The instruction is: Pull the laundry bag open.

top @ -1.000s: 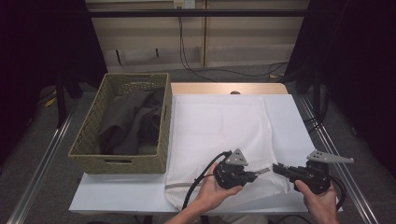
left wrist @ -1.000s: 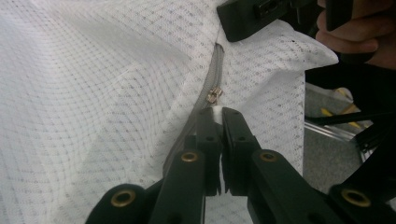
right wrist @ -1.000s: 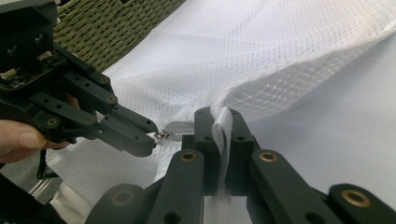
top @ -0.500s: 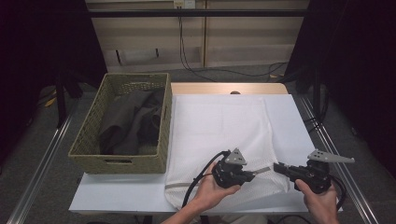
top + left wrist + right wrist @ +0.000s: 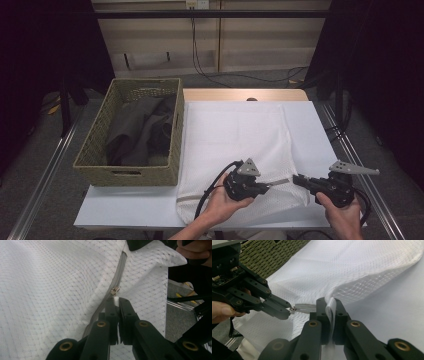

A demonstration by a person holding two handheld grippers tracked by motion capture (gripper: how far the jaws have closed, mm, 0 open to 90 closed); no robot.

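Observation:
A white mesh bag (image 5: 240, 135) lies flat on the table, its grey zipper (image 5: 119, 272) running along the near edge. My left gripper (image 5: 270, 186) (image 5: 116, 299) is shut on the zipper pull, just behind the metal slider (image 5: 114, 290). My right gripper (image 5: 296, 179) (image 5: 331, 301) is shut on the bag's edge fabric (image 5: 332, 308) at the near right corner. In the right gripper view the left gripper (image 5: 288, 310) points at mine from the left, with a short stretch of zipper (image 5: 304, 307) between the two.
A wicker basket (image 5: 95, 155) with dark clothing (image 5: 140, 130) stands to the left of the bag. A white sheet covers the table (image 5: 125, 207). The table's right edge (image 5: 367, 200) runs close beside my right hand.
The left gripper has drawn slightly to the left, away from the right gripper, so a short length of zipper now shows between them. The right gripper has barely moved.

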